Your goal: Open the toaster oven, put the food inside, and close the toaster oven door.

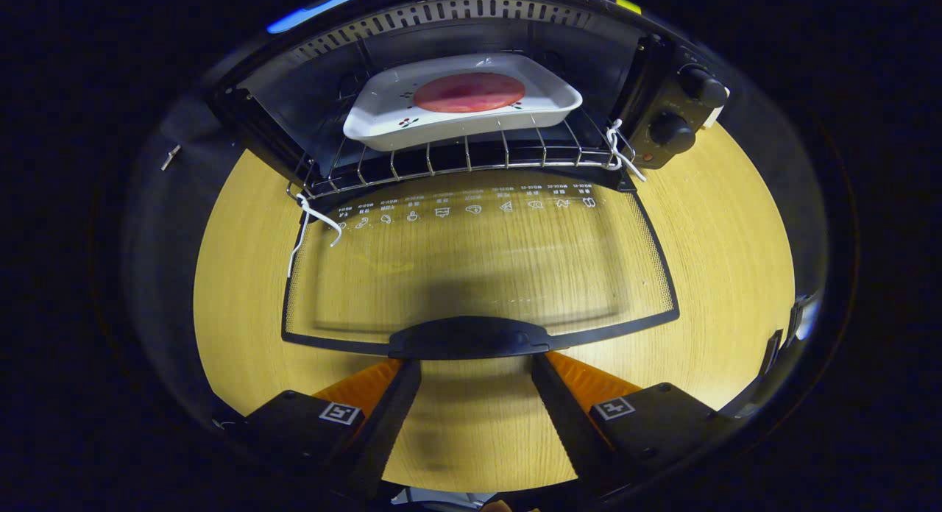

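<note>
We find the toaster oven [471, 78] standing open on the wooden table [721, 232], its glass door [478, 269] folded flat toward us. The oven's top and left wall are cut off and dark, and the small printed symbols along the door's hinge edge are too fine to make out. The two knobs [688, 107] at 2 o'clock are partly shadowed.

The gripper [475, 365] is released: its fingers stand spread apart, empty, their tips just behind the door handle [471, 337] at 12 o'clock; we cannot tell whether they touch it.

The food [469, 92], a round reddish slice, lies in a white dish [383, 122] on the wire rack [464, 159] inside the oven, well beyond the fingers at 12 o'clock. White string [313, 221] hangs off the rack's left corner.
</note>
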Action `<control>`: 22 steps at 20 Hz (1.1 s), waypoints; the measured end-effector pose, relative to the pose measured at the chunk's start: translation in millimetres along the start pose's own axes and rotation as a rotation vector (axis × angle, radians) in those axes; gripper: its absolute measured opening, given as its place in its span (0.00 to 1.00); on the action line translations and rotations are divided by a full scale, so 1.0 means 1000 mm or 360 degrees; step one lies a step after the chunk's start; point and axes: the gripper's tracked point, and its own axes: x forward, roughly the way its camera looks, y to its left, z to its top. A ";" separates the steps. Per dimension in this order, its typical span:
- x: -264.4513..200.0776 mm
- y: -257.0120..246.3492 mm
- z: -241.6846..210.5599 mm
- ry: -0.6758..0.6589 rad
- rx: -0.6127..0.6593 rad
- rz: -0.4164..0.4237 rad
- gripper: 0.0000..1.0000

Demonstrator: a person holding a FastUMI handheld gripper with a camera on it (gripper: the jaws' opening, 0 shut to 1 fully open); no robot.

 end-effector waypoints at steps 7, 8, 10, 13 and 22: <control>-0.022 -0.001 0.006 -0.0181 -0.0048 0.0025 0.99; -0.026 -0.001 0.007 -0.0202 -0.0049 0.0030 0.99; -0.033 0.000 0.009 -0.0240 -0.0037 0.0042 0.99; -0.046 0.000 0.013 -0.0291 -0.0020 0.0066 1.00; -0.092 0.003 0.040 -0.0481 -0.0054 0.0159 0.99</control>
